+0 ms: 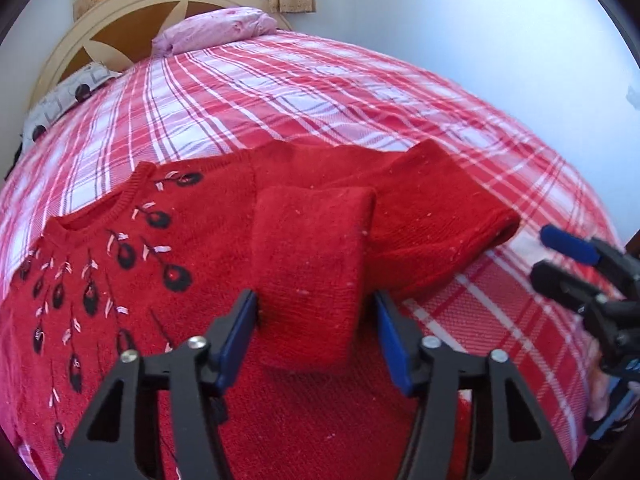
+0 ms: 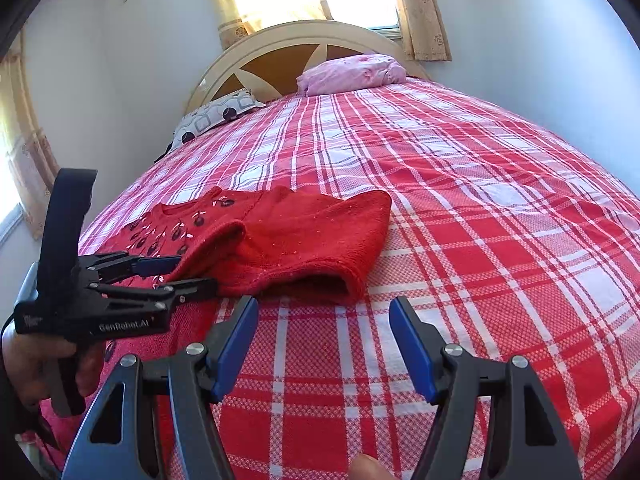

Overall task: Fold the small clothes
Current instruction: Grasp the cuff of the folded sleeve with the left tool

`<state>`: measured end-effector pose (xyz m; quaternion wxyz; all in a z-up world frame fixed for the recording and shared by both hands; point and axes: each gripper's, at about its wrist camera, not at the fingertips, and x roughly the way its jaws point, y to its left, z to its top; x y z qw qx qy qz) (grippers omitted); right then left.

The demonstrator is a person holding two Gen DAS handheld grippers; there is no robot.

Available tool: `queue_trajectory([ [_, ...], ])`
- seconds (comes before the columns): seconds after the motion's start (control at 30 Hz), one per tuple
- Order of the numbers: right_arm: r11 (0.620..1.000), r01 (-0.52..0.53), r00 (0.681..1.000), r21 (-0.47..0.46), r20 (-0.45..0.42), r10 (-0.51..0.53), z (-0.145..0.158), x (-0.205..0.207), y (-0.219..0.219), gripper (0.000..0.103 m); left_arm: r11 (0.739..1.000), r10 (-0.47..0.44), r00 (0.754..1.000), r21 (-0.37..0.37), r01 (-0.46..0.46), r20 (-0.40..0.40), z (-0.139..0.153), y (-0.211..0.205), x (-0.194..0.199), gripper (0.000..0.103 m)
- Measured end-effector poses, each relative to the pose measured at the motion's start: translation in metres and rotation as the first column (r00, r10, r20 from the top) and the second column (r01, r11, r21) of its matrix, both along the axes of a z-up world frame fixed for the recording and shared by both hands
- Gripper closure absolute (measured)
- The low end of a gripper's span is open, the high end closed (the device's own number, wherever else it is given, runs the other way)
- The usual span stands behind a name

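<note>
One sweater (image 1: 224, 264), two pillows (image 2: 352, 74), two tools (image 2: 324, 344).

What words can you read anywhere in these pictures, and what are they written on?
"GenRobot.AI": white letters on the black body of the left gripper, seen from the right wrist.
A small white mark left of it: too blurred to read.
No words show on the red sweater or the bedspread.

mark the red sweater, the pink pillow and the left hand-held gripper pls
red sweater (image 1: 208, 248): left wrist view, on the chest next to the black embroidery.
pink pillow (image 2: 352, 72): right wrist view, on the middle of its top face.
left hand-held gripper (image 1: 316, 332): left wrist view, midway between its blue fingertips, over the folded sleeve.
</note>
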<state>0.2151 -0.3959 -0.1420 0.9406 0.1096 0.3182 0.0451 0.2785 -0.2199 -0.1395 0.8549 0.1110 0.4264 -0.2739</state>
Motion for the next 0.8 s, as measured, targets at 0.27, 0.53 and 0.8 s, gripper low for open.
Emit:
queue_trajectory([
  [0.27, 1.000, 0.012, 1.000, -0.001, -0.001, -0.012, -0.004, 0.000, 0.003, 0.034, 0.999, 0.045, 0.998, 0.018, -0.046, 0.034, 0.002, 0.012, 0.006, 0.045],
  [0.53, 0.999, 0.042, 0.999, 0.021, -0.028, -0.041, -0.010, 0.003, -0.002, 0.034, 0.999, -0.042, 0.996, 0.037, 0.039, 0.083, 0.003, -0.004, -0.006, 0.042],
  [0.8, 0.999, 0.033, 0.999, 0.029, -0.034, -0.032, -0.012, 0.004, -0.004, 0.034, 0.999, 0.032, 0.999, -0.039, -0.033, -0.035, 0.001, 0.022, 0.026, 0.086],
])
